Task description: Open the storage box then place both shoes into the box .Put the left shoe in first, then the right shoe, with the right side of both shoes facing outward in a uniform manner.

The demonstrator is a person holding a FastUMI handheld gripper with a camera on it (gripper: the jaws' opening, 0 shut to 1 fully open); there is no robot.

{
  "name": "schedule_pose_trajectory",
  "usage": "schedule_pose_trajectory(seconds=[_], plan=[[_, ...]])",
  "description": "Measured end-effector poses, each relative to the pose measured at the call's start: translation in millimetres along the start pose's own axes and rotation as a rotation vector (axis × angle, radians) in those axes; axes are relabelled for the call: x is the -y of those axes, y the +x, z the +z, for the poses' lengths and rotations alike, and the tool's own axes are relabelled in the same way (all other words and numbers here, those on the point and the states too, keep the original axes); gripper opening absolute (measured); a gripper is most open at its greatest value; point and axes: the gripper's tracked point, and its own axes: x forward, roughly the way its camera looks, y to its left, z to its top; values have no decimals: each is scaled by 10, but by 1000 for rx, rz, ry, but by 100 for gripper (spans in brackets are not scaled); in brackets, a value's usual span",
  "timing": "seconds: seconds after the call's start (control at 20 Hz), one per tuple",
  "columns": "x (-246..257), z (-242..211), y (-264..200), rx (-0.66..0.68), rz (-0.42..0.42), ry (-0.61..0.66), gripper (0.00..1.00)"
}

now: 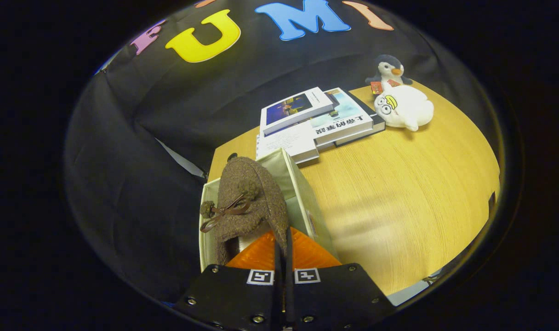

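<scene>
Wooden surface (pixel 399 193) spreads beyond and to the right of the claw (pixel 283 250), carrying stacked books (pixel 314 122) and two plush toys (pixel 401 103) far ahead. Just ahead stands the pale storage box (pixel 302 195), open-topped. A brown woolly shoe (pixel 249 197) hangs over it, its edge pinched in the claw's closed fingers. Seemingly a shoe is going in; which one I cannot tell. Next: lower it and release, right side outward.

Books (pixel 314 120) stacked beside a white plush (pixel 404 108) and penguin (pixel 389 69) on the table (pixel 399 193)
</scene>
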Motion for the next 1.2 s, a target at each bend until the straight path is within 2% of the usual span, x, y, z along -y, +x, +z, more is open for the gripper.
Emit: schedule_pose_trajectory(seconds=[0.05,0.1,0.15,0.25,0.65,1.2], plan=[[-45,3,-11,8,12,-7,26],[-99,12,-37,19,38,-11,44],[-143,45,-84,34,54,-21,73],[-57,141,-59,76,36,-79,99],[139,728,-853,317,36,-295,99],[923,1477,-1875,587,-19,-378,99]])
